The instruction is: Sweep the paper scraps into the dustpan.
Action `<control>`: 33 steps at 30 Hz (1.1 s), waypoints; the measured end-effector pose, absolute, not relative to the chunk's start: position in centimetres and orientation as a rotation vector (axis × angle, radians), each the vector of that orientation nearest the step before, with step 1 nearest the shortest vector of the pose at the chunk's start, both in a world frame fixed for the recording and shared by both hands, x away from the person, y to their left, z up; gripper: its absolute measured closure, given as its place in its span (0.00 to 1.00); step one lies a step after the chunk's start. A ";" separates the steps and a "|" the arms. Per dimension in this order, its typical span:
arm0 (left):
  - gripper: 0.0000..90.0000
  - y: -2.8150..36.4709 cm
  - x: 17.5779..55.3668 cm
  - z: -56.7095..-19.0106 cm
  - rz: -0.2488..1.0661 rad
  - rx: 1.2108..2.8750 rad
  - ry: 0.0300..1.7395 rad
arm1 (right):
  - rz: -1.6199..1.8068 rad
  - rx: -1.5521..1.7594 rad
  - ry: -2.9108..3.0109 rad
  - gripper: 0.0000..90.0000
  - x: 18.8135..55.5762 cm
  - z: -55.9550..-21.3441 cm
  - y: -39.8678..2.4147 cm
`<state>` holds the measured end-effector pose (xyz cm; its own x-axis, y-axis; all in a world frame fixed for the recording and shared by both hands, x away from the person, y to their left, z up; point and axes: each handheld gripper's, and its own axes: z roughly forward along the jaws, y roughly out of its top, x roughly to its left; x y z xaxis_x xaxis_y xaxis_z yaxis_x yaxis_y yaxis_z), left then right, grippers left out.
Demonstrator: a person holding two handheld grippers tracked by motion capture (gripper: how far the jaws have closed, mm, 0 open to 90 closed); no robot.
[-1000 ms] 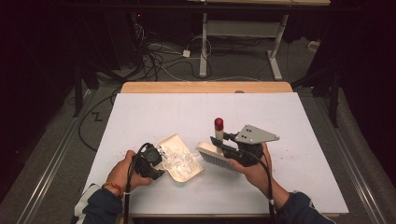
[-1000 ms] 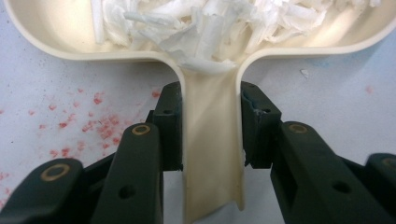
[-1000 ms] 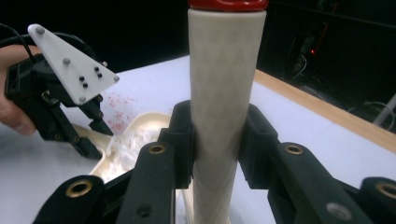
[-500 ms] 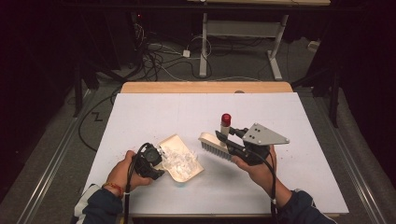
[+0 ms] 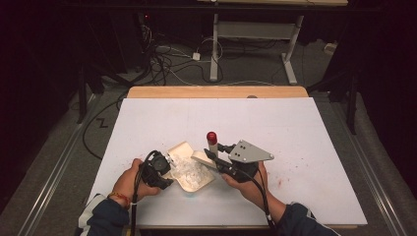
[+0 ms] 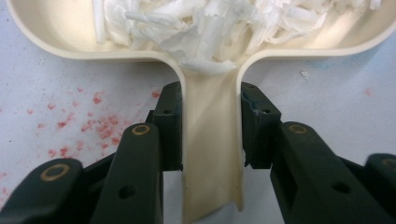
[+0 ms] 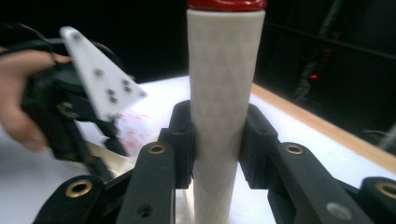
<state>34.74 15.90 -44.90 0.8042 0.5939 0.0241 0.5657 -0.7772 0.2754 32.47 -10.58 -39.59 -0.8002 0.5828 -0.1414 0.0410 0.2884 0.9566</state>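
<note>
High view: we list a white worktop (image 5: 295, 128); a cream dustpan (image 5: 189, 169) near its 6 o'clock edge, heaped with white shreds (image 5: 189, 172); the left hand-held gripper (image 5: 158, 169) at the pan's 9 o'clock; the right hand-held gripper (image 5: 212, 158) at its 3 o'clock, carrying a brush (image 5: 210, 147) with a red-capped handle, head at the pan's rim.

Left gripper view: jaws clamped on the dustpan handle (image 6: 212, 154); red specks (image 6: 88, 123) at 9 o'clock.

Right gripper view: jaws clenched on the brush handle (image 7: 224, 93).

Risk, we judge: a hard sweep could flick shreds over the rim or twist the pan.
</note>
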 end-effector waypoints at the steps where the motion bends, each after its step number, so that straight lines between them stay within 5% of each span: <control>1: 0.70 15.9 34.7 -44.9 0.158 2.735 0.897 | 1.546 0.553 2.096 0.78 32.4 -39.5 -10.5; 18: 0.70 16.1 34.8 -44.9 0.149 2.726 0.900 | 1.546 0.567 2.077 0.78 32.4 -37.4 -13.6; 33: 0.70 16.2 34.9 -45.0 0.141 2.708 0.908 | 1.630 0.525 2.124 0.78 34.6 -39.6 -10.3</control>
<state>34.89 16.19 -44.98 0.7975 0.6034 0.0033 0.5759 -0.7628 0.2940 34.58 -10.32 -39.60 -0.8449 0.5269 -0.0927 0.0466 0.2451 0.9684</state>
